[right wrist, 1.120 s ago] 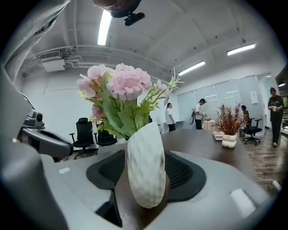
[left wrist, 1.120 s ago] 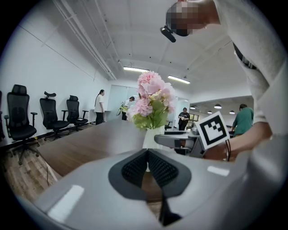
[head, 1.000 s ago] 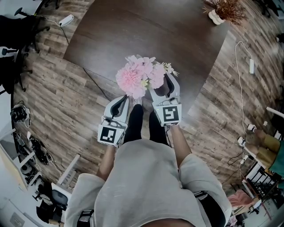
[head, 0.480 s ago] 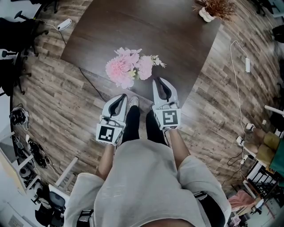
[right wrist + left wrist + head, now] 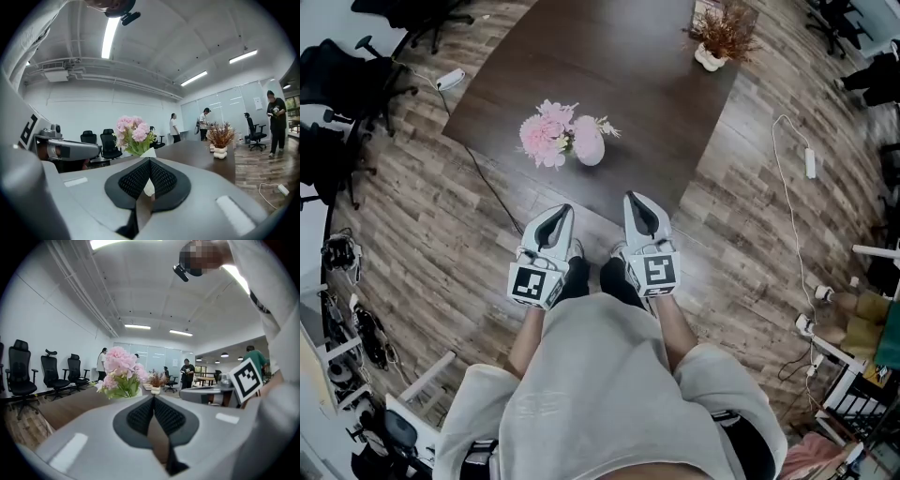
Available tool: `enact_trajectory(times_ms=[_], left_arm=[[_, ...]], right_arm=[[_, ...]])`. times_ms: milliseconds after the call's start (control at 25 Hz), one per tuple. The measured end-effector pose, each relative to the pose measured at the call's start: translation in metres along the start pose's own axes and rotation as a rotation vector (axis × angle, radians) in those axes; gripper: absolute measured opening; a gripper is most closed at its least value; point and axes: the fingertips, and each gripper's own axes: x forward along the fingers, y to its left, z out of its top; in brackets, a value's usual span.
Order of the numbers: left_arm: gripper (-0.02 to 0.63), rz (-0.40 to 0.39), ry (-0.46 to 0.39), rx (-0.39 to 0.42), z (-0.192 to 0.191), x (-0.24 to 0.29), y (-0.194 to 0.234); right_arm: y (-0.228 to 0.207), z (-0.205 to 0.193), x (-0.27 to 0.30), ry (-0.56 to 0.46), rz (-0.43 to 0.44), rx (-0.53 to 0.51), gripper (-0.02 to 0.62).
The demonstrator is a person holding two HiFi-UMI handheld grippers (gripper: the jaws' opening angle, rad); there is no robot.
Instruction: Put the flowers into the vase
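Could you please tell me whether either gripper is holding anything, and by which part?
Nothing is held. The left gripper is shut and empty; the right gripper has just closed on nothing. The flowers stand in the vase.

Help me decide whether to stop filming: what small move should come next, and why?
Probably nothing more than lowering both to rest. The flowers already stand in the vase on the table. The left hand-held gripper and the right hand-held gripper are both shut, empty and well clear of it.
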Motion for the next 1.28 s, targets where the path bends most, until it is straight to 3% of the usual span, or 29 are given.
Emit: enact_trajectory(times_ms=[440,920,1280], left_arm=[[0.011,-0.047,-0.065,0.018,0.023,-0.05,-0.022],[0.011,-0.104,-0.077,0.019,0.007,-0.169,-0.033],[0.011,-0.155,-0.088,0.023,0.004,-0.197,-0.053]], right_arm=[[0.053,0.026,-0.061,-0.055,0.022,0.02,-0.002],[0.147,0.008,-0.138,-0.056,-0.059,0.041,-0.003],[0.163,0.0,-0.178,-0.059,-0.115,0.031,-0.003]])
